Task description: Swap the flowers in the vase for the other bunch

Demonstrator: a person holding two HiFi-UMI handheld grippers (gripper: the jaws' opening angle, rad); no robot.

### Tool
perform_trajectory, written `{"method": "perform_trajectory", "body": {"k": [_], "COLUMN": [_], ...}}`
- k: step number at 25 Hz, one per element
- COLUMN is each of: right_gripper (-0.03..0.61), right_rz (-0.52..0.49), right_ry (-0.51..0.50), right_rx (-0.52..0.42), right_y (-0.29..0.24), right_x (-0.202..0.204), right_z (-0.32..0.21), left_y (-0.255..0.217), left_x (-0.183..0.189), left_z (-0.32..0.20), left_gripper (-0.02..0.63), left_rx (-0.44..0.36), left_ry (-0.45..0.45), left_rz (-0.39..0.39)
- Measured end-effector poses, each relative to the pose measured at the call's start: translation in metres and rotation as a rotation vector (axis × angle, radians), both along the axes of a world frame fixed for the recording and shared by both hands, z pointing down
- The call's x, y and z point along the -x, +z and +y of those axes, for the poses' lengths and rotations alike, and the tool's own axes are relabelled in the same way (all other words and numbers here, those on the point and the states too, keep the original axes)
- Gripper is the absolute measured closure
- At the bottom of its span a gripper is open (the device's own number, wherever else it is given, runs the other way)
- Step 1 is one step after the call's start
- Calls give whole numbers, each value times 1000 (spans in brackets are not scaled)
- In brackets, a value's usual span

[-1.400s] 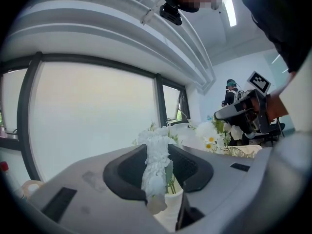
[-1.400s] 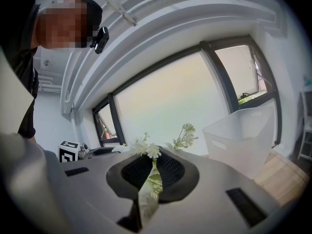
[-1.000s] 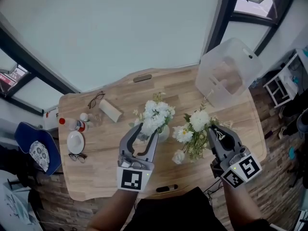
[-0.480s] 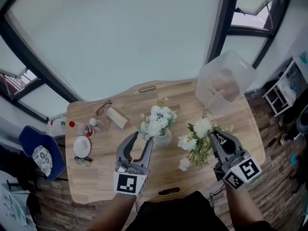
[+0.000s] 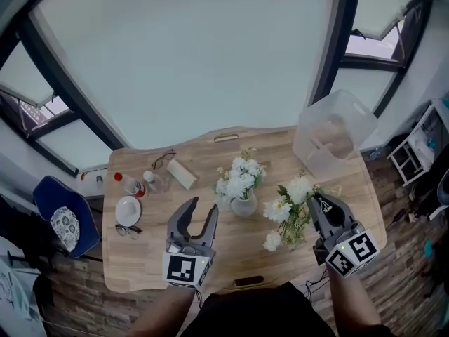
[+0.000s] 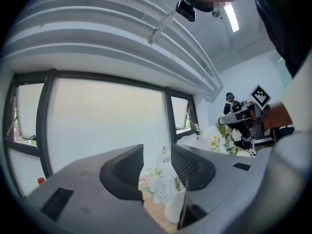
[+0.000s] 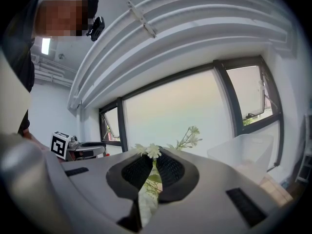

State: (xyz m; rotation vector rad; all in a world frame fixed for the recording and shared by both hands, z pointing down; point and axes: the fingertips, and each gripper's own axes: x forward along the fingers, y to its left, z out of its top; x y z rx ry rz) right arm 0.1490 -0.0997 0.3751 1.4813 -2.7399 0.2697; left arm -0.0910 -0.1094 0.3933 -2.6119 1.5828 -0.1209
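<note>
While a bin stands beyond the bunch (gripped), saucer sits left

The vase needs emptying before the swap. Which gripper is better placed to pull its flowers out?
Left. The left gripper is open and empty, lined up with the vase; the right gripper is shut on the other bunch.

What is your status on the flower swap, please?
Left gripper open, empty, short of the small white vase of white flowers. Right gripper shut on the loose white bunch. Nothing in between.
</note>
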Motion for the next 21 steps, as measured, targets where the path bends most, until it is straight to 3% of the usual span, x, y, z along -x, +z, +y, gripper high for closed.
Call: {"method": "perform_trajectory", "body": {"k": [21], "right_gripper": [535], "right_rz": [-32], "right_ry": [-1], "right_rx": [-11], "right_y": [-8], "right_x": [3], "right_z": [-3], "left_y": [-10], "left_x": [21], "left_z": [6], "left_gripper": [457], "left_rx": [-9], "left_ry": [-47], "left_rz": [40]}}
